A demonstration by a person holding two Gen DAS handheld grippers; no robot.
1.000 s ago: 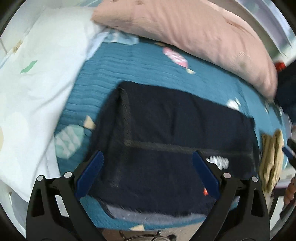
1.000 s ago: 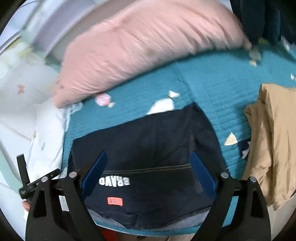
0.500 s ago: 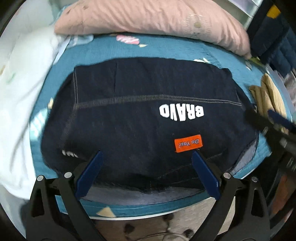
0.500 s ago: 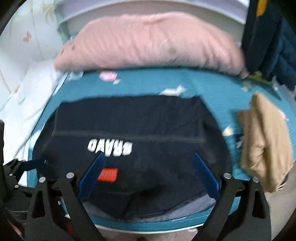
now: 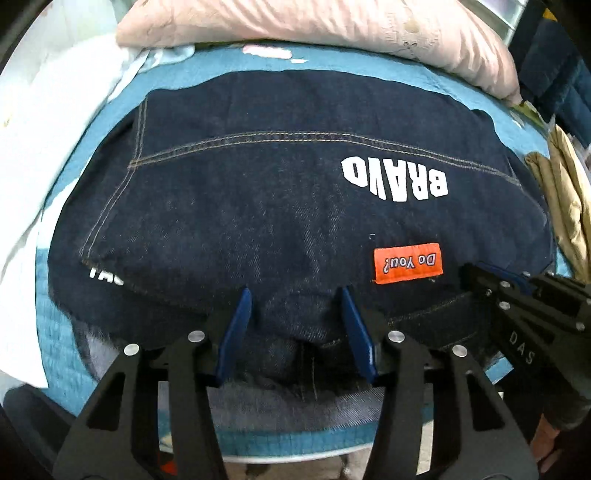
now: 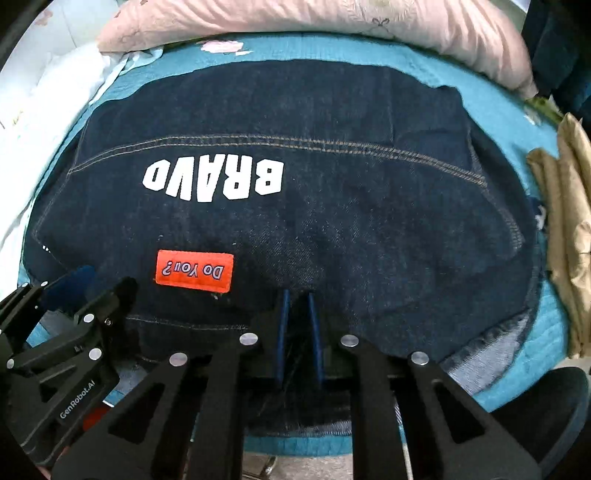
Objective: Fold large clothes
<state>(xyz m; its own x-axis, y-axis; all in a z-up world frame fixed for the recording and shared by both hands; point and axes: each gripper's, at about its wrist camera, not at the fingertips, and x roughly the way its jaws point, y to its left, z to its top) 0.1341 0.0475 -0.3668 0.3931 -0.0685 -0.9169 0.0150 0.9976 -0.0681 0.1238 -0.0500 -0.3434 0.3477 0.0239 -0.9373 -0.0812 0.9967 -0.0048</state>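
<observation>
A dark navy denim garment (image 5: 280, 192) lies folded on the teal bedspread, with white "BRAVO" lettering (image 5: 395, 181) and an orange "Do You?" patch (image 5: 406, 263). It also fills the right wrist view (image 6: 332, 206). My left gripper (image 5: 295, 299) is at the garment's near edge, its blue jaws partly closed around a fold of denim. My right gripper (image 6: 297, 299) is at the same near edge, to the right of the patch (image 6: 194, 270), jaws nearly shut on the denim edge. Each gripper shows in the other's view: the right one (image 5: 517, 295), the left one (image 6: 74, 291).
A pink pillow (image 5: 314, 26) lies along the far side of the bed. White bedding (image 5: 40, 122) is on the left. A folded tan garment (image 6: 565, 229) lies on the right. Dark clothes (image 5: 554, 66) hang at the far right. The bed's near edge (image 6: 295, 446) is just below the grippers.
Both grippers have moved in to the garment's near edge and their jaws have closed from wide open, the right almost fully, the left partly, onto the denim.
</observation>
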